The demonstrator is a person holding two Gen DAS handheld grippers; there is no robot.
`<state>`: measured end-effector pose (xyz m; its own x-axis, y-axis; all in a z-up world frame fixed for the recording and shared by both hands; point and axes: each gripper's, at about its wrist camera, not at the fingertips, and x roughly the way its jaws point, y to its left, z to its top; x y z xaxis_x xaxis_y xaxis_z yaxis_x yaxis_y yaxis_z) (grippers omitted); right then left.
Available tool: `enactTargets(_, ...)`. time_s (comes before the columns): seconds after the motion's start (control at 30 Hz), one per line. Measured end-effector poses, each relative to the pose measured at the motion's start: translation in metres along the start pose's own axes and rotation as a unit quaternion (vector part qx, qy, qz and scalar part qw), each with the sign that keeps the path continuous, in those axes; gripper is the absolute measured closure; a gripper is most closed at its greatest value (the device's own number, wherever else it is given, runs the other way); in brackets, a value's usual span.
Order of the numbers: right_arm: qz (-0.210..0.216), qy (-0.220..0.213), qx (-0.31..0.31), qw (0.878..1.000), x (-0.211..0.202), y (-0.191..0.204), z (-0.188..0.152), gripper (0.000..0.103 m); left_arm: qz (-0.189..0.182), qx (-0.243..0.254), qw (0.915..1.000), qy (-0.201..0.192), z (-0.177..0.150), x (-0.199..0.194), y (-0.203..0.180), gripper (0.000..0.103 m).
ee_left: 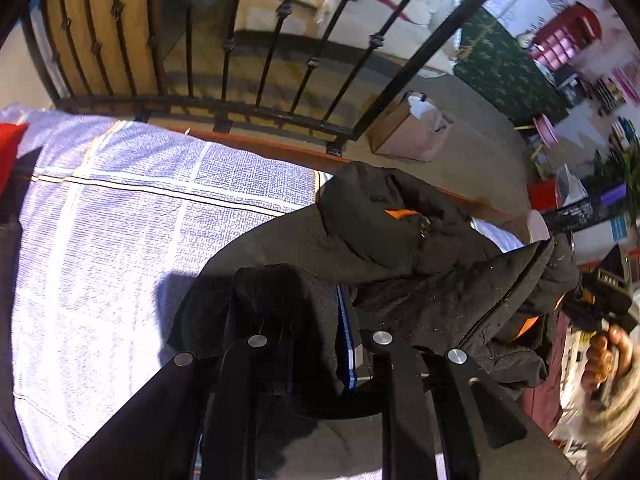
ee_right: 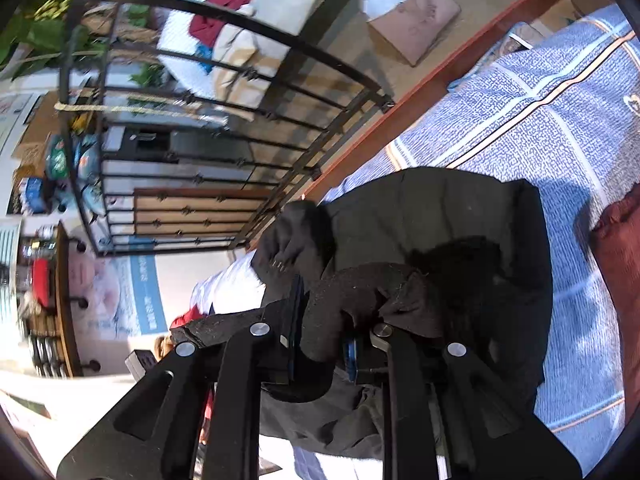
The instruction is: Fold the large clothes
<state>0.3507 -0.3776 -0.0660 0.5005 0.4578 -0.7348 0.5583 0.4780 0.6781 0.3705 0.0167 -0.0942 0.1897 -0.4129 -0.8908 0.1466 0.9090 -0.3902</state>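
Black, lint-flecked fabric fills the near ground of both wrist views: a dark jacket (ee_left: 400,240) is bunched between each pair of tongs. In the left wrist view the left tongs (ee_left: 316,344) are clamped on a thick fold of the cloth, a blue pad edge showing against it; the jacket's bulk spreads up and to the right, puffy and quilted, with a sliver of orange lining near a zip. At that view's right edge the right tongs (ee_left: 600,300) hold the far end of the same garment, a hand (ee_left: 604,356) wrapped round their handle.

From the right wrist view the right tongs (ee_right: 324,344) are likewise closed on a rolled wad of the jacket (ee_right: 440,216), which hangs onward and lies flat over the bed (ee_right: 560,120). Only this view shows a dark red cushion (ee_right: 620,280) at the right edge.

Beneath the garment the bed cover is a blue-and-white woven check with thin orange and black stripes. Past it runs a reddish wooden bed rail (ee_left: 280,152), then a black wrought-iron footboard (ee_left: 240,80) of knotted bars. On the floor beyond stands a pale pink paper bag (ee_left: 412,132); the left view alone shows a green patterned cloth (ee_left: 504,72) farther off.
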Motion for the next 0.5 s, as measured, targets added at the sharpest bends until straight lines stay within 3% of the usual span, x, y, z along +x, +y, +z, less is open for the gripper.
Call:
enactTargets(0.17,-0.020,0.000,0.042,0.999,0.022,-0.019,0.016,0.084,-0.013,-0.035,0.9986,0.037,0.016,0.020,0.007,0.082)
enactTargets(0.3,-0.008,0.007,0.092,0.996,0.032,-0.035,0.023,0.079,-0.074,-0.099,0.9913,0.045,0.020,0.013,0.028,0.075)
enactTargets(0.37,0.013,0.015,0.116,0.993,0.034,-0.041,0.026,0.074,-0.125,-0.150,0.9797,0.044,0.019,0.008,0.045,0.068)
enactTargets(0.43,0.030,0.024,0.130,0.991,0.037,-0.046,0.030,0.068,-0.183,-0.204,0.9608,0.041,0.017,0.001,0.064,0.050)
enactTargets(0.47,0.038,0.029,0.136,0.990,0.037,-0.047,0.033,0.064,-0.192,-0.219,0.9562,0.029,0.017,-0.005,0.072,0.044)
enactTargets(0.5,0.041,0.033,0.140,0.989,0.037,-0.047,0.034,0.061,-0.187,-0.230,0.9550,0.003,0.018,-0.017,0.081,0.031)
